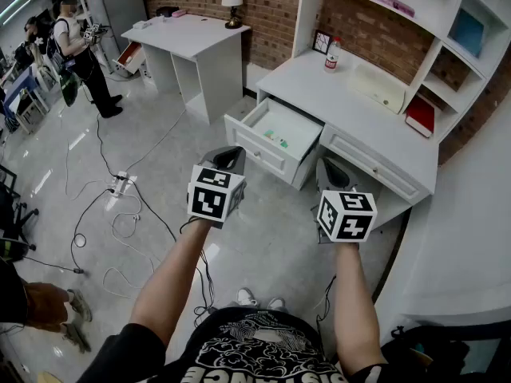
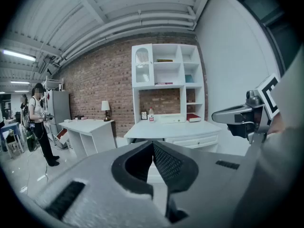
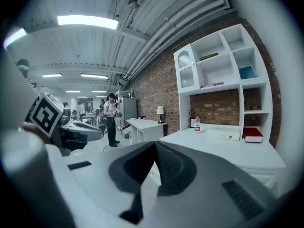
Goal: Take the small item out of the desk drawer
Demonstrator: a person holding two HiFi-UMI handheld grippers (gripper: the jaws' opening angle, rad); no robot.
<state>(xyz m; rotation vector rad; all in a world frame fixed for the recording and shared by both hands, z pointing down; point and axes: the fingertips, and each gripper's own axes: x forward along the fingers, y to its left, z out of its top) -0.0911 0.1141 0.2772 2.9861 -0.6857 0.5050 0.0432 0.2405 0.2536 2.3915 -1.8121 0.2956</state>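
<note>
Drawer (image 1: 263,156) stands pulled out on the left side of the white counter (image 1: 351,94). The small item (image 1: 282,143) lies on the drawer's floor near the middle, just beside a pale green patch (too small to tell what either is).

Both grippers are held in the air short of the drawer, well apart from the item. The left gripper (image 1: 231,155) is in front of the drawer's front panel. Its jaws are pressed together tip to tip, with nothing between them in its own view (image 2: 153,144). The right gripper (image 1: 331,172) is level with it, before the closed drawer to the right. Its jaws are likewise pressed together and empty (image 3: 155,146).

On the counter top are a bottle (image 1: 331,54) and a flat white box (image 1: 378,88). A red book (image 1: 421,114) lies on the low shelf. A second desk (image 1: 188,34) with a lamp (image 1: 232,2) stands to the left. A person (image 1: 80,50) stands beyond it, and cables (image 1: 120,214) trail on the floor.
</note>
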